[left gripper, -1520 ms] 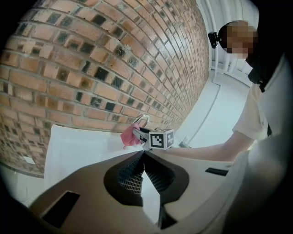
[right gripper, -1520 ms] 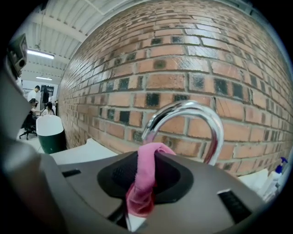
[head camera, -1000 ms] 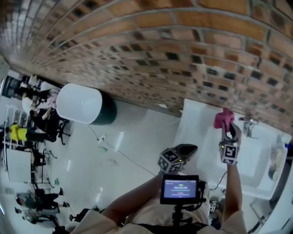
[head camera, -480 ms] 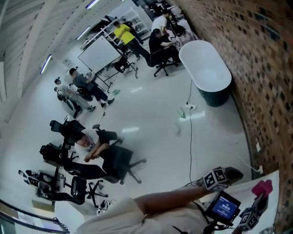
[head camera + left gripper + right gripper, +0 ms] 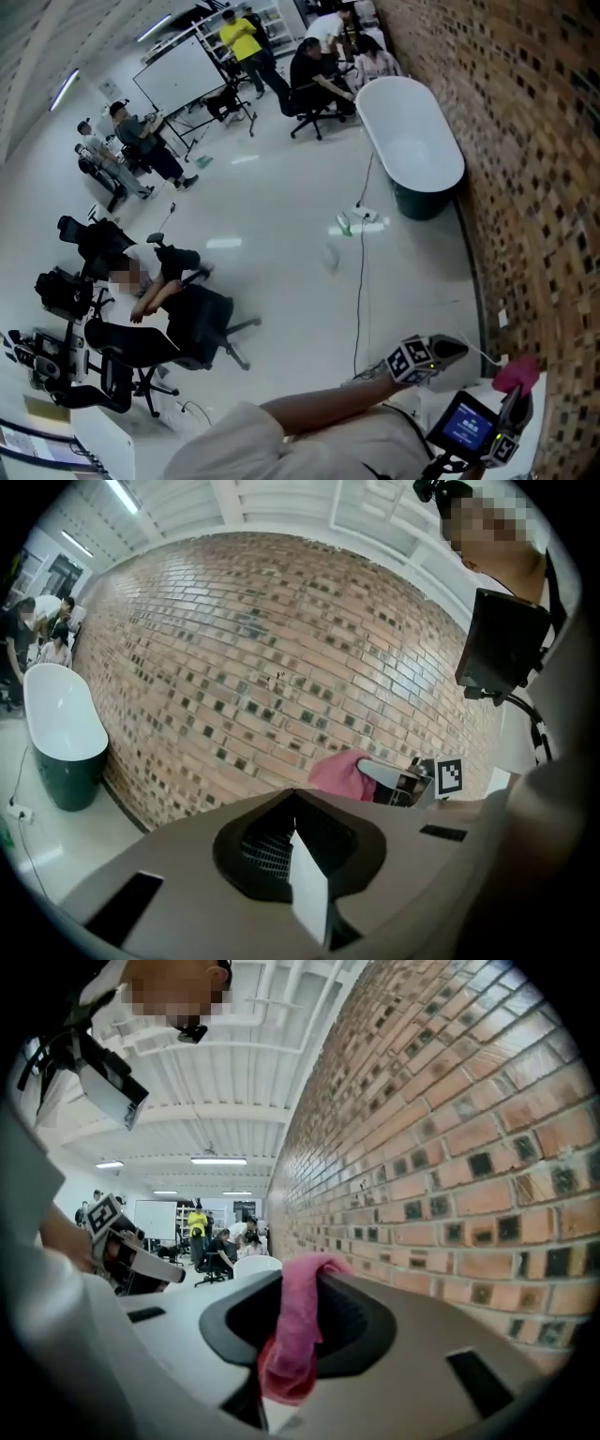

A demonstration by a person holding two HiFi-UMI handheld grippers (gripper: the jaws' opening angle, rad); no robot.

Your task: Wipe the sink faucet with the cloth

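Cloth (image 5: 292, 1335) clamped in the right gripper (image 5: 302, 1279), raised close to a brick wall (image 5: 281, 667).

The pink cloth hangs from between the right jaws, which are closed on it, its loose end bunched low in the jaw throat. The left gripper (image 5: 293, 797) has its jaws pressed together with nothing between them, and it is held near the right one, with the wall beyond both. A small lit screen (image 5: 466, 427) sits at the person's chest. Farther out, a thin cable (image 5: 359, 281) runs across the white floor (image 5: 281, 272) toward a white bathtub (image 5: 412, 131) on a dark base, set against the wall. A person (image 5: 159, 300) leans back in an office chair, and others gather by a whiteboard (image 5: 178, 73) beyond.
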